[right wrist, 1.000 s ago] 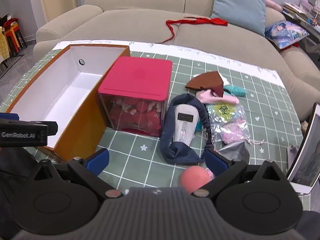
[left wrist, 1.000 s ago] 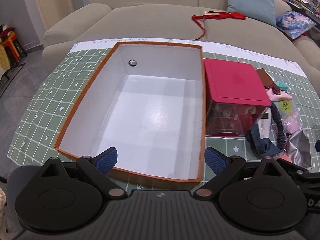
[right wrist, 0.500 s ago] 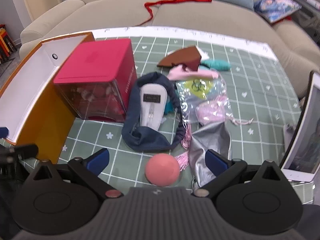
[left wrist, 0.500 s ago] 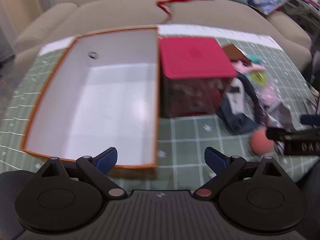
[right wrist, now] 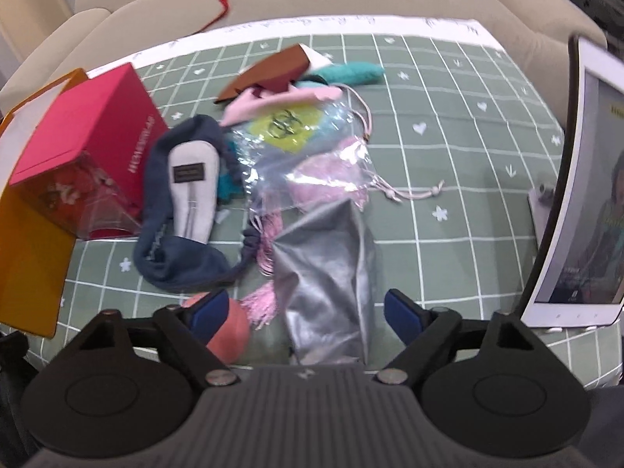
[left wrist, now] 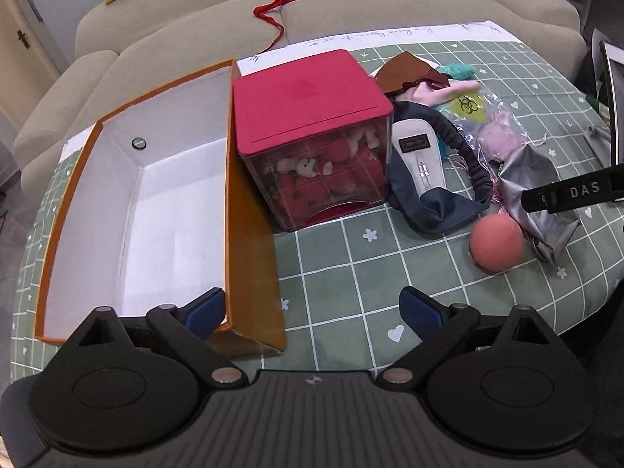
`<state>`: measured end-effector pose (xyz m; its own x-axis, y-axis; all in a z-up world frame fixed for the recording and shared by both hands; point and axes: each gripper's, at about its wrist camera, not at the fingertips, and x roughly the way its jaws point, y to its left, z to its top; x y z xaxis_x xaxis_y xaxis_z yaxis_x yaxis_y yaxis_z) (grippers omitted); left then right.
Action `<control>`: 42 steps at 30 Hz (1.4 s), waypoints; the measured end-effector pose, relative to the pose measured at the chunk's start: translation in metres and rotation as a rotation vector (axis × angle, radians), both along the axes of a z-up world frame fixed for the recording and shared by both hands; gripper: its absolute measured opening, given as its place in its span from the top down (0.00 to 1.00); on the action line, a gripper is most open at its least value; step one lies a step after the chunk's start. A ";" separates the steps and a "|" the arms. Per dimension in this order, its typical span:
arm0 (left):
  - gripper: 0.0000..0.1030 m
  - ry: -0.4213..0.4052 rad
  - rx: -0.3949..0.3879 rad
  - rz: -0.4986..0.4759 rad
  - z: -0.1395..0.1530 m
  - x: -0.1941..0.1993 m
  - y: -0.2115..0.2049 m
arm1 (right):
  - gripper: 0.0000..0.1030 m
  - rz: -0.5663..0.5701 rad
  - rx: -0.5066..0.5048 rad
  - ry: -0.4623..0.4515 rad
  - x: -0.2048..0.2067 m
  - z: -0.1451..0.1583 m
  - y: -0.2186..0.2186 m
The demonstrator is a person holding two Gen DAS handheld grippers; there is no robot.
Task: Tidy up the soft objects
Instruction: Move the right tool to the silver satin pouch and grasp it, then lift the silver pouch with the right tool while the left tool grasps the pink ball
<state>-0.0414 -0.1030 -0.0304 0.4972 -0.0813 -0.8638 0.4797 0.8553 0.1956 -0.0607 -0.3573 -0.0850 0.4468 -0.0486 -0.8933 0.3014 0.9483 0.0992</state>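
A heap of soft things lies on the green checked tablecloth (left wrist: 343, 273): a silver pouch (right wrist: 331, 273), a navy headband with a grey case (right wrist: 187, 210), a clear bag with pink cloth (right wrist: 312, 163), a teal piece (right wrist: 351, 72) and a pink ball (left wrist: 496, 241). An open orange box with white inside (left wrist: 156, 214) stands at the left. My left gripper (left wrist: 312, 310) is open and empty, near the box's front corner. My right gripper (right wrist: 304, 314) is open, low over the silver pouch, with the ball (right wrist: 230, 331) at its left finger.
A clear cube with a red lid (left wrist: 312, 136) holding red plush stands between the box and the heap. A white tablet (right wrist: 577, 202) stands at the table's right edge. A beige sofa (left wrist: 351, 7) with a red ribbon lies behind the table.
My left gripper has swung right, from over the orange box to its front right corner. My right gripper has moved right and down, close over the silver pouch.
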 end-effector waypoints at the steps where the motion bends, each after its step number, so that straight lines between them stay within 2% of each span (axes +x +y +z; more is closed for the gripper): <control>1: 0.00 -0.002 0.007 -0.004 0.002 -0.001 -0.002 | 0.19 -0.001 0.007 0.006 0.001 -0.003 -0.002; 4: 0.00 -0.060 0.014 -0.011 0.019 -0.011 -0.005 | 0.19 -0.003 0.024 0.018 0.003 -0.012 -0.006; 8: 0.00 -0.212 0.028 -0.032 0.043 -0.027 -0.015 | 0.20 0.003 0.036 0.020 0.005 -0.018 -0.007; 10: 0.00 -0.232 0.001 -0.079 0.049 -0.031 -0.023 | 0.22 0.003 0.037 0.031 0.007 -0.022 -0.009; 12: 0.00 -0.201 -0.045 -0.158 0.048 -0.032 -0.032 | 0.27 0.004 0.043 0.038 0.009 -0.026 -0.011; 16: 0.00 -0.065 -0.155 -0.307 0.029 -0.024 -0.051 | 0.35 0.002 0.044 0.051 0.009 -0.031 -0.015; 21: 0.00 0.056 -0.228 -0.384 -0.002 -0.009 -0.070 | 0.50 0.016 0.025 0.062 0.008 -0.035 -0.017; 24: 0.00 0.076 -0.232 -0.426 -0.019 -0.008 -0.078 | 0.58 0.029 0.007 0.055 0.007 -0.035 -0.017; 27: 0.00 0.083 -0.217 -0.426 -0.037 -0.002 -0.085 | 0.65 0.034 -0.014 0.052 0.004 -0.034 -0.017; 29: 0.00 0.141 -0.216 -0.405 -0.051 0.006 -0.088 | 0.68 0.034 -0.022 0.053 0.004 -0.034 -0.018; 32: 0.00 0.208 -0.228 -0.362 -0.066 0.015 -0.094 | 0.69 0.043 -0.035 0.054 0.004 -0.035 -0.016; 37: 0.00 0.199 -0.209 -0.330 -0.081 0.024 -0.098 | 0.67 0.042 -0.028 0.052 0.004 -0.034 -0.016; 42: 0.00 0.216 -0.258 -0.286 -0.086 0.032 -0.099 | 0.63 0.048 -0.020 0.042 0.003 -0.035 -0.017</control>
